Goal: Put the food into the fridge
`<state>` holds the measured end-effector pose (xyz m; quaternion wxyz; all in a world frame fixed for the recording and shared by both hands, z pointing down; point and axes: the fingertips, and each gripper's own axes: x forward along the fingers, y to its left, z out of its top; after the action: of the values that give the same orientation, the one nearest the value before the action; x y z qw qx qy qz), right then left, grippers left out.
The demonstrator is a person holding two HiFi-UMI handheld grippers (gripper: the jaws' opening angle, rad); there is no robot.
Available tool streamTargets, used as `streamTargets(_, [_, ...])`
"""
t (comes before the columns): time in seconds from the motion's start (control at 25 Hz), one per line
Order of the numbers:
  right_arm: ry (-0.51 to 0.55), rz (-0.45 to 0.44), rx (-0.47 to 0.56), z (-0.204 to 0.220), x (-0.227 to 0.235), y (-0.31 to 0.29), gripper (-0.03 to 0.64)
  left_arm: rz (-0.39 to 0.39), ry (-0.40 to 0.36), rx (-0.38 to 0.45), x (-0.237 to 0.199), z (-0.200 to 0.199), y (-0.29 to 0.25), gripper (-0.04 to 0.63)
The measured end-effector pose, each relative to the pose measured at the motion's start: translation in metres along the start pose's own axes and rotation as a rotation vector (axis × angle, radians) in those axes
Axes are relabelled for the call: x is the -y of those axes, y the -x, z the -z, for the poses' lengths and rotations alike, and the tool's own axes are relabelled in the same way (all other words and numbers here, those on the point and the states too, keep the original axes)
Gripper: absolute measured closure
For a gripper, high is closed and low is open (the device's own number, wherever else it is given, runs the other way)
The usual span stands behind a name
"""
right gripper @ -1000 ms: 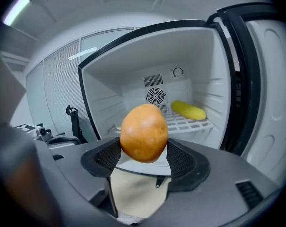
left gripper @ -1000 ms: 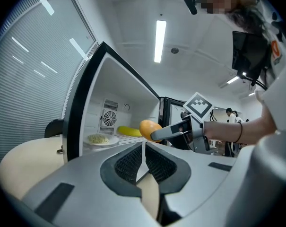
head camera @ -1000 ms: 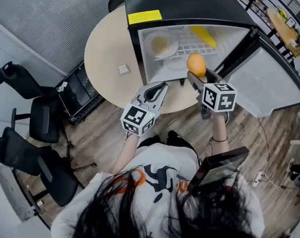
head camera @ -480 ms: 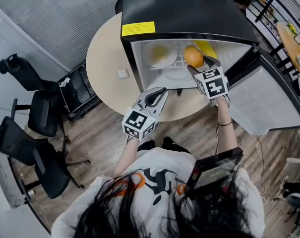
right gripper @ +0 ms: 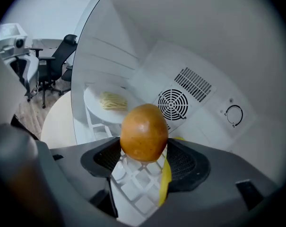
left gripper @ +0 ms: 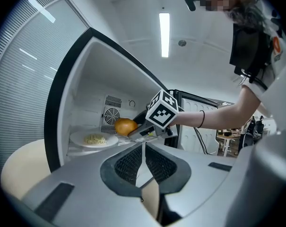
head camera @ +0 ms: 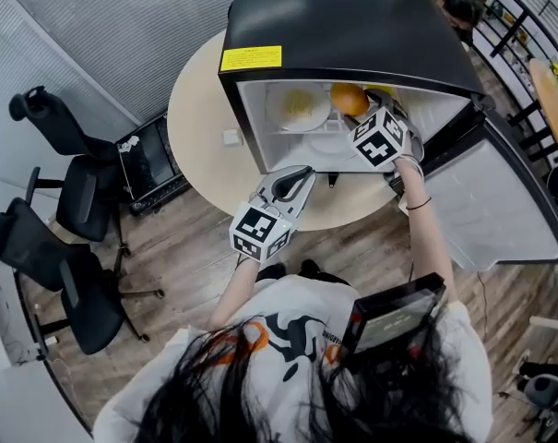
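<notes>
The black mini fridge [head camera: 352, 26] stands open on a round table [head camera: 200, 109]. My right gripper [head camera: 356, 113] reaches inside it, shut on an orange [head camera: 350, 99] held above the wire shelf [right gripper: 133, 181]. In the right gripper view the orange [right gripper: 143, 132] sits between the jaws, with a yellow banana [right gripper: 165, 174] lying on the shelf below. A white plate of noodles [head camera: 300, 107] rests on the shelf to the orange's left. My left gripper [head camera: 302, 172] hangs outside, in front of the fridge opening, shut and empty.
The fridge door [head camera: 495, 201] is swung open to the right. A fan vent [right gripper: 172, 104] and a dial [right gripper: 233, 115] mark the back wall. A small white item [head camera: 230, 137] lies on the table. Black office chairs [head camera: 62, 201] stand at the left on the wood floor.
My right gripper has carried the orange forward from the fridge's front edge to deep inside, over the shelf. The left gripper has stayed in place.
</notes>
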<state>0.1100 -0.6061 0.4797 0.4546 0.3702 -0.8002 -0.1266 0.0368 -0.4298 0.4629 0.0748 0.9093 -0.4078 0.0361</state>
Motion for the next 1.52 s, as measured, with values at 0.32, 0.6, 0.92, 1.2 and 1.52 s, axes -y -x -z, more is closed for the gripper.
streamTargets(0.32, [0.003, 0.022, 0.019, 0.004, 0.004, -0.017, 0.304, -0.020, -0.002, -0.007, 0.001, 0.000, -0.003, 0.581])
streamTargets(0.6, [-0.131, 0.048, 0.087, 0.004, 0.012, -0.011, 0.299, -0.022, 0.003, -0.018, 0.002, 0.004, -0.005, 0.581])
streamTargets(0.92, [-0.286, 0.069, 0.185, -0.005, 0.021, 0.020, 0.298, -0.019, 0.007, -0.024, -0.001, 0.006, -0.006, 0.581])
streamTargets(1.2, [-0.414, 0.036, 0.355, -0.034, 0.004, 0.063, 0.298, -0.003, 0.008, -0.020, -0.002, 0.004, -0.006, 0.581])
streamTargets(1.52, [-0.601, 0.005, 0.434, -0.035, -0.048, 0.097, 0.308, 0.023, 0.007, -0.005, -0.002, 0.001, 0.002, 0.581])
